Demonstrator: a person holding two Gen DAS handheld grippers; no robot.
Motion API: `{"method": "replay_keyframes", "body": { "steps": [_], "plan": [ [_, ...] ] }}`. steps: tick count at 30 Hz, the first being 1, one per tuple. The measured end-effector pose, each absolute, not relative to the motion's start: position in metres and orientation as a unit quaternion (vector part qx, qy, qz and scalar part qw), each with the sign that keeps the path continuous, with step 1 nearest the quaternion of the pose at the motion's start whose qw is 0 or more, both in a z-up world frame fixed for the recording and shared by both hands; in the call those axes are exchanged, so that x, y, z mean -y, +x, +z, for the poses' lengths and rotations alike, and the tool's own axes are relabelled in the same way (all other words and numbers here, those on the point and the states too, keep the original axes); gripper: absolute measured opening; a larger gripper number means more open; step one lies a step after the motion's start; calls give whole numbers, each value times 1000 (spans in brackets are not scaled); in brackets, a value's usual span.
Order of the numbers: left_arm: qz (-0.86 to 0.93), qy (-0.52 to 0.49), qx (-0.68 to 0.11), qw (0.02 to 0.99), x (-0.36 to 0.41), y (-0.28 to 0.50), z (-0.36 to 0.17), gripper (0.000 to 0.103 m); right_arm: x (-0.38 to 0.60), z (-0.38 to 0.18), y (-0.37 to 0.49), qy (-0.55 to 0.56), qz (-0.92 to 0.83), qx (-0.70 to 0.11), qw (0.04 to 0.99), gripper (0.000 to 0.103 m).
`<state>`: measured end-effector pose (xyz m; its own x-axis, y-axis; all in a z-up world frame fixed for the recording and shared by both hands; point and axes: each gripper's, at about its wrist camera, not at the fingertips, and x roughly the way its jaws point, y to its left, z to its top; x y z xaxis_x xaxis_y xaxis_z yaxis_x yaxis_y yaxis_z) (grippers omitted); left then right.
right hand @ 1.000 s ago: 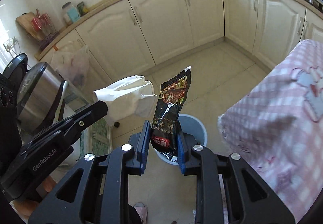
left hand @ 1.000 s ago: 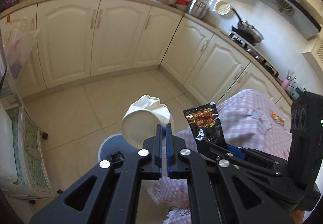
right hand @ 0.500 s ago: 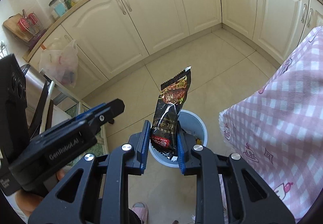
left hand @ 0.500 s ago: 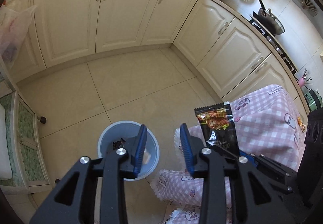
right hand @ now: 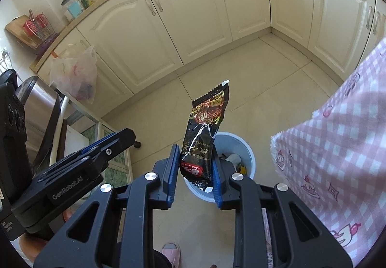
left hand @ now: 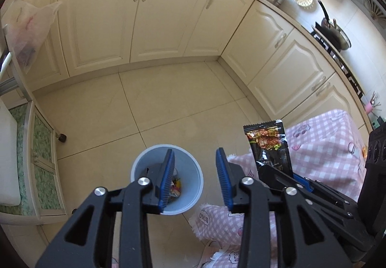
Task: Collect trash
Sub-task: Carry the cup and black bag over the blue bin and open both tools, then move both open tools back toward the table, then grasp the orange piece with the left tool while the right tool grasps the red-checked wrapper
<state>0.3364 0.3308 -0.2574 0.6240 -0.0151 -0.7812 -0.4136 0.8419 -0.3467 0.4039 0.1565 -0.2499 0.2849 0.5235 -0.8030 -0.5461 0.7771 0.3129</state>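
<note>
Above the bin (left hand: 196, 172), your left tool (left hand: 195, 159) is opening with nothing between its pads. Your right tool (right hand: 194, 164) pinches the wrapper (right hand: 205, 133), upright, at the bin's 9 o'clock rim.

The crinkled plastic snack wrapper (right hand: 205, 140) was black with red print; the round plastic bin (left hand: 193, 166) pale blue; the draped cotton tablecloth (right hand: 337, 147) pink-and-white checked.

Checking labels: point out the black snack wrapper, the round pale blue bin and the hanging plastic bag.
black snack wrapper (right hand: 205, 133), right wrist view, its middle
pale blue bin (left hand: 196, 172), left wrist view, right rim
plastic bag (right hand: 74, 75), right wrist view, its body
</note>
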Motion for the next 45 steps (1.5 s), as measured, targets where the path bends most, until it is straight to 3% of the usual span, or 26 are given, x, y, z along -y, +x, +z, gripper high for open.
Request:
{"method": "replay_keyframes", "body": {
  "steps": [2, 3, 5, 16, 27, 38, 45],
  "plan": [
    [123, -266, -408, 865, -337, 333, -251, 43, -161, -244, 406, -5, 339, -483, 807, 27],
    [129, -265, -404, 866, -339, 331, -248, 44, -163, -241, 407, -2, 339, -476, 812, 36],
    [138, -262, -398, 868, -341, 328, -240, 45, -165, -235, 409, -5, 333, -466, 820, 45],
    [97, -222, -371, 897, -285, 326, -184, 49, -106, -177, 387, 5, 304, -403, 863, 47],
    [-26, -130, -348, 928, -123, 364, -125, 59, 51, -121, 377, 46, 199, -349, 914, 52],
    [-132, -26, -385, 913, 46, 428, -132, 60, 207, -125, 399, 74, 88, -346, 931, 53],
    [-137, -2, -404, 904, 94, 476, -153, 60, 256, -147, 433, 72, 60, -370, 924, 54]
  ]
}}
